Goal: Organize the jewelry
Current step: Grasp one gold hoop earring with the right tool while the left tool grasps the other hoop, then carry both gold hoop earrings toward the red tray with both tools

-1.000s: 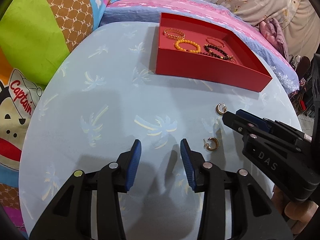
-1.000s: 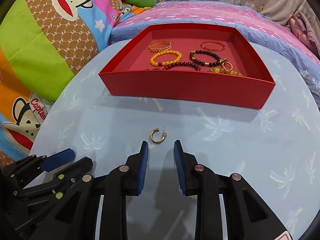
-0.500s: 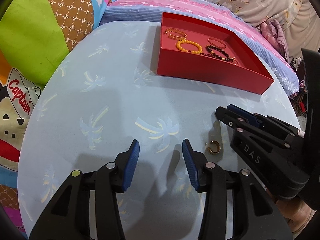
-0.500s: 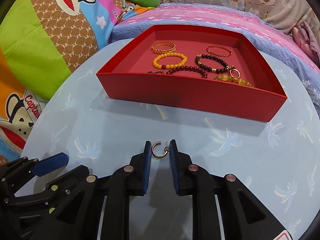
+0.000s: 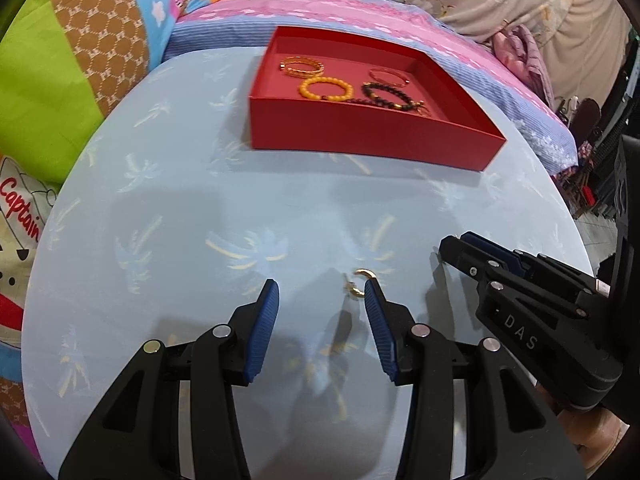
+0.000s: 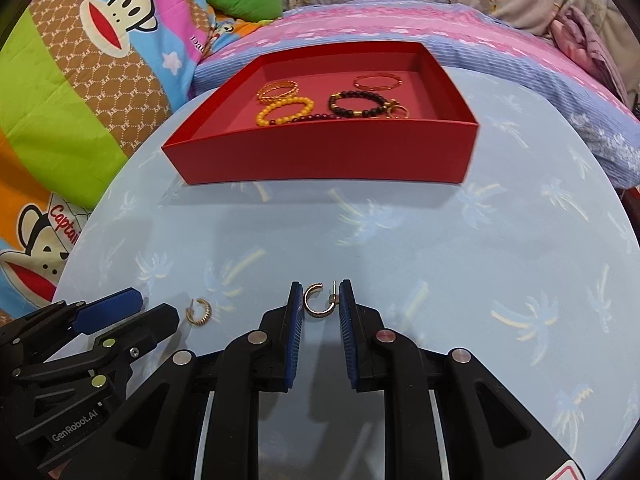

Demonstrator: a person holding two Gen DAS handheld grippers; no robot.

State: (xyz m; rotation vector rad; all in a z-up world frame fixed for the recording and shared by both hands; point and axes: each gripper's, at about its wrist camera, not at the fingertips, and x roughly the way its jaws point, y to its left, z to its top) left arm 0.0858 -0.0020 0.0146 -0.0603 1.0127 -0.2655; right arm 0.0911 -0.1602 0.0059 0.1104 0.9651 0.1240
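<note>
A red tray (image 5: 368, 136) (image 6: 320, 158) at the far side of the table holds several bracelets, among them a yellow bead bracelet (image 6: 284, 110) and a dark bead bracelet (image 6: 358, 105). Two gold hoop earrings lie on the table. One earring (image 5: 361, 283) (image 6: 199, 311) lies just inside the right fingertip of my open left gripper (image 5: 322, 294). The other earring (image 6: 319, 301) stands between the fingertips of my right gripper (image 6: 320, 298), whose jaws are narrowed around it and touch or nearly touch it. The right gripper shows in the left wrist view (image 5: 474, 250).
The round table (image 6: 440, 248) has a light blue palm-print cloth. Colourful cushions (image 5: 68, 80) lie to the left and a pink and blue striped bedspread (image 6: 400, 24) lies behind the tray. The table edge curves close on the right.
My right gripper has closed in around its earring. My left gripper has moved right and forward, so the other earring now lies by its right fingertip.
</note>
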